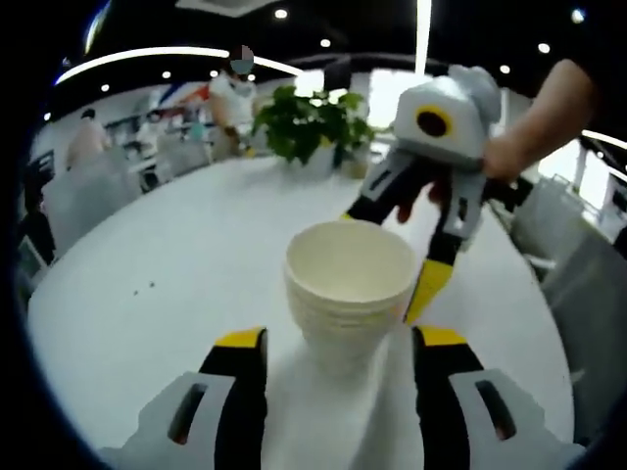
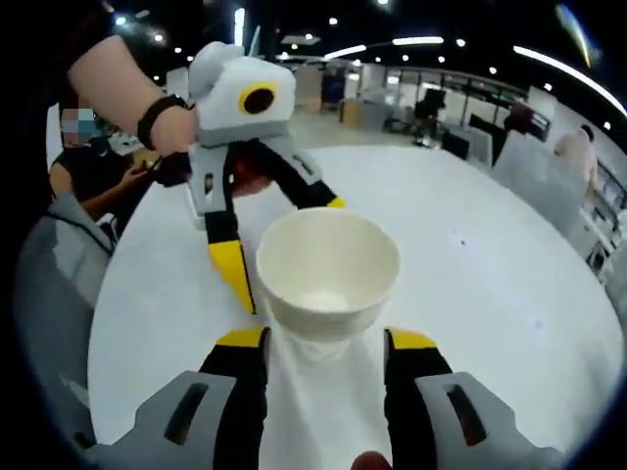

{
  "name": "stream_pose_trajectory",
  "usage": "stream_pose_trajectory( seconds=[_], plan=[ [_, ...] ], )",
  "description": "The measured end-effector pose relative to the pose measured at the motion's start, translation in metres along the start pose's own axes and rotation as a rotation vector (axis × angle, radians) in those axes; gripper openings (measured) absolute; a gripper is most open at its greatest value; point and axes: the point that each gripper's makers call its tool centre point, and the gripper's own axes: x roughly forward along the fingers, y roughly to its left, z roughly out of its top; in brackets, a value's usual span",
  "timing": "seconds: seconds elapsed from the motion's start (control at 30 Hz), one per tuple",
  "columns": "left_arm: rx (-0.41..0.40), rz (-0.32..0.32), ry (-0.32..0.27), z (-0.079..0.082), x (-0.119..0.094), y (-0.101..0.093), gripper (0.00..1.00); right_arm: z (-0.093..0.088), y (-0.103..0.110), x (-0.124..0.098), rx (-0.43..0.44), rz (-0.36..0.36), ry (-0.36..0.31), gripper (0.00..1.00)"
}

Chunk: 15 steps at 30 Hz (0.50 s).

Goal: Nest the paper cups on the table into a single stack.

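Paper cups (image 1: 350, 294), nested into one stack, stand on the white table (image 1: 147, 284) between the left gripper (image 1: 338, 345) and right gripper (image 2: 325, 343), whose jaws flank the stack, spread wide, gripping nothing. Stacking appears complete; next, withdraw without tipping it. The left gripper view shows a potted plant (image 1: 312, 125); the right gripper view shows a seated person (image 2: 93, 162).

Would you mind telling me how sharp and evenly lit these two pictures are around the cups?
Left gripper view: the stack of paper cups is fairly sharp, the plant behind is soft, and a bright window washes out the top. Right gripper view: the cup rim is crisp, the table glares pale white, ceiling lights streak, and the fisheye bends the table edge.
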Motion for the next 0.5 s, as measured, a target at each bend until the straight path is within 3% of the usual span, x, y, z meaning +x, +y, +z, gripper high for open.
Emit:
stream_pose_trajectory(
  seconds=[0.33, 0.5],
  plan=[
    [-0.008, 0.029, -0.006, -0.004, -0.024, -0.011, 0.64, -0.001, 0.017, -0.011, 0.012, -0.002, -0.003, 0.48],
    [-0.016, 0.057, -0.043, 0.001, -0.041, -0.02, 0.65, -0.003, 0.028, -0.023, 0.036, -0.023, -0.006, 0.52]
  ],
)
